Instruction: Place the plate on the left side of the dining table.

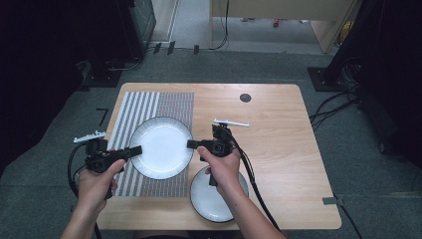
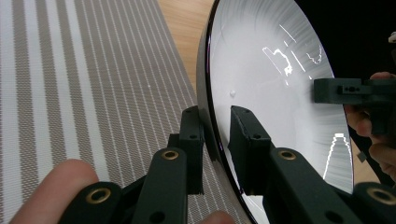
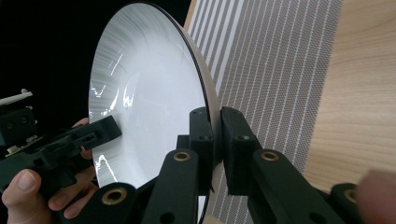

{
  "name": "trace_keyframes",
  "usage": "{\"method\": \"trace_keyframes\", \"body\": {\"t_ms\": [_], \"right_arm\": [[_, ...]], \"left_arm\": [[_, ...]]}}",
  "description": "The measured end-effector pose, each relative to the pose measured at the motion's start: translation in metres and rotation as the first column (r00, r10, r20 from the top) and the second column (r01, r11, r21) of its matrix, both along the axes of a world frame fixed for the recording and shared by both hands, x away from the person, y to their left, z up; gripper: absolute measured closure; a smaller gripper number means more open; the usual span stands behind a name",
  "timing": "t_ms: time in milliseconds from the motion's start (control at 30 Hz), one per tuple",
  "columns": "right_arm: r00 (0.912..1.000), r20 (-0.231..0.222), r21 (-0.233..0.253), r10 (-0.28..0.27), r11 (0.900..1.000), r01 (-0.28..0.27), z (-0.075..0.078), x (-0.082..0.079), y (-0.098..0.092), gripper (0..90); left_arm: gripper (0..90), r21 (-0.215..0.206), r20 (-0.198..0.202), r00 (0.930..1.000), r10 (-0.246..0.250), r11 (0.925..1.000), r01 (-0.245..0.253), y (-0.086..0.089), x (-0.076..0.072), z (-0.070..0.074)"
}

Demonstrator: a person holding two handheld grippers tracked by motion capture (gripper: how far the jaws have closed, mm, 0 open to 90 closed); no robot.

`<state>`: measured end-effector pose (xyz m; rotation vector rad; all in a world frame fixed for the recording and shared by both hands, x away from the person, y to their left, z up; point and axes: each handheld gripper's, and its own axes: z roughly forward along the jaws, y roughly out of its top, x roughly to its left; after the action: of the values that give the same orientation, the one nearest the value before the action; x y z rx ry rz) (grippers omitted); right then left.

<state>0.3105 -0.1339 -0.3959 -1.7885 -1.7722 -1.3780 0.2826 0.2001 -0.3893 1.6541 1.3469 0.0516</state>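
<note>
Gripping opposite edges of one white plate (image 1: pixel 160 147), both grippers share the load. Landmark: the plate, lying over the striped placemat (image 1: pixel 144 107) on the left half of the worktop (image 1: pixel 278 124).

Left of the plate — the left gripper (image 1: pixel 135 150) reaches in from the plate's left edge. In the left gripper view its jaws straddle the rim, one under the plate and one over the white face; a small gap shows beside the upper jaw, so the hold looks light rather than hard.

Centre — the plate itself (image 2: pixel 261 84). Whether it rests on the placemat or is raised slightly off it cannot be told from these views.

Right of the plate — the right gripper (image 1: pixel 191 144) meets the right edge, directly opposite the left one. In the right gripper view its jaws are narrow and pressed on the rim (image 3: pixel 208 135).

Below and right of the plate — a second, smaller plate (image 1: pixel 211 199) lies on the bare wood, partly under the right forearm.

Governing relation: the two holds lie on one line across the plate's middle, running left to right, with neither hand nearer than the other. Any lift probably calls for both hands to rise evenly; an uneven rise could tilt the plate about that line.
</note>
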Motion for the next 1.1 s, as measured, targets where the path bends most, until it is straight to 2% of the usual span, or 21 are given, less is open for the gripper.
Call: {"method": "trace_keyframes", "body": {"t_ms": [200, 400, 467, 733, 800, 867, 1100], "right_arm": [[0.9999, -0.010, -0.005, 0.008, 1.000, -0.008, 0.001, 0.014, 0.016, 84.2], [0.9993, -0.037, -0.002, 0.004, 1.000, -0.004, -0.002, 0.028, 0.029, 84.1], [0.9982, -0.060, 0.001, -0.001, 1.000, 0.002, -0.005, 0.035, 0.034, 84.1], [0.9970, -0.076, -0.026, -0.013, 1.000, 0.011, -0.012, 0.054, 0.051, 84.0], [0.9931, -0.114, -0.004, -0.025, 1.000, 0.025, -0.019, 0.065, 0.057, 83.2], [0.9925, -0.119, -0.003, -0.027, 1.000, 0.027, -0.022, 0.068, 0.058, 83.3], [0.9823, -0.179, -0.030, -0.054, 0.998, 0.049, -0.045, 0.090, 0.070, 83.7]], "left_arm": [[76.3, -0.008, 0.001, 0.9998, 0.022, 0.9997, -0.022, 0.014, 0.009, 0.000], [76.2, 0.005, -0.011, 0.9993, 0.035, 0.9994, -0.034, 0.025, 0.021, -0.002], [76.1, 0.013, -0.021, 0.9989, 0.041, 0.9991, -0.041, 0.029, 0.026, -0.004], [75.8, 0.018, -0.060, 0.9958, 0.069, 0.9975, -0.068, 0.042, 0.044, -0.014], [75.6, 0.028, -0.067, 0.9947, 0.078, 0.9967, -0.077, 0.044, 0.050, -0.017], [75.6, 0.045, -0.079, 0.9931, 0.086, 0.9955, -0.083, 0.046, 0.058, -0.020], [74.1, 0.116, -0.136, 0.9854, 0.103, 0.9895, -0.087, 0.048, 0.084, -0.039]]}}
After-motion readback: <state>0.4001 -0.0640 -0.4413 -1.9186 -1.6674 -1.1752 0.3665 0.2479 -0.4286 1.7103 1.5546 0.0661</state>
